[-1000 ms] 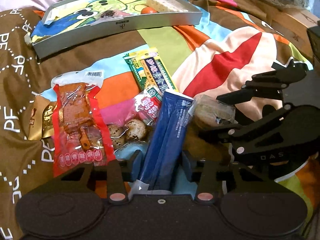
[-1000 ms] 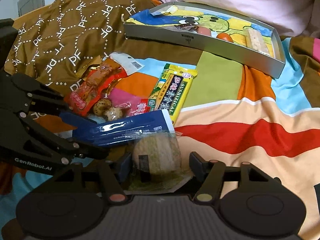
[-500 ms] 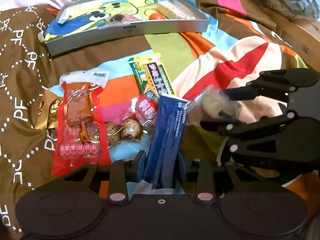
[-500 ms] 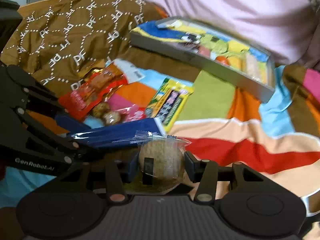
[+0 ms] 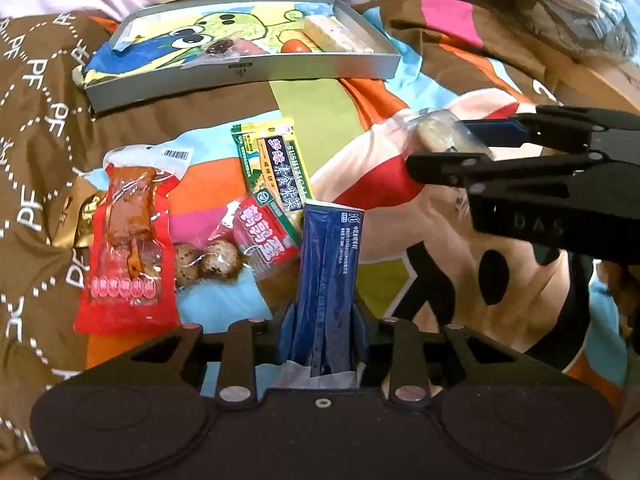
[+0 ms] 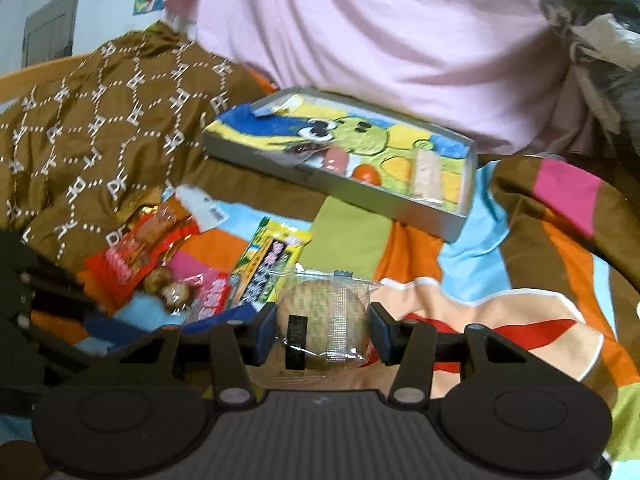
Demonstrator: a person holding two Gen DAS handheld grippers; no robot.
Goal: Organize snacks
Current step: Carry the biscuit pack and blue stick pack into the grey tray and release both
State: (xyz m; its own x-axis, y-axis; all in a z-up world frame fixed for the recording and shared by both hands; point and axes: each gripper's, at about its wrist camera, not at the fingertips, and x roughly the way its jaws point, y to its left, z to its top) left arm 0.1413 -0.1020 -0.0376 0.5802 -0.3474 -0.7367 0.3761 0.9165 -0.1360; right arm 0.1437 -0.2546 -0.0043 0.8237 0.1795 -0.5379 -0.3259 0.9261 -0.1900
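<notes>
My left gripper (image 5: pixel 323 322) is shut on a long blue packet (image 5: pixel 329 276), held above the bedspread. My right gripper (image 6: pixel 323 332) is shut on a round rice cracker in clear wrap (image 6: pixel 323 326), lifted off the bed; it shows at the right of the left wrist view (image 5: pixel 442 136). A shallow grey tray (image 5: pixel 244 76) with a cartoon lining lies at the back and holds a pale bar (image 5: pixel 336 36), an orange ball (image 5: pixel 296 46) and a dark snack. The tray also shows in the right wrist view (image 6: pixel 456 226).
On the bedspread lie a red meat packet (image 5: pixel 126 240), a quail egg packet (image 5: pixel 240 248), a yellow-green packet (image 5: pixel 276 172) and a gold packet (image 5: pixel 78 220). A brown patterned quilt (image 6: pixel 92 128) is at the left, a pink pillow (image 6: pixel 380 40) behind the tray.
Both grippers have risen from the bed with their snacks. The right gripper has lifted the cracker up and forward toward the tray. The blue packet now hangs clear of the pile.
</notes>
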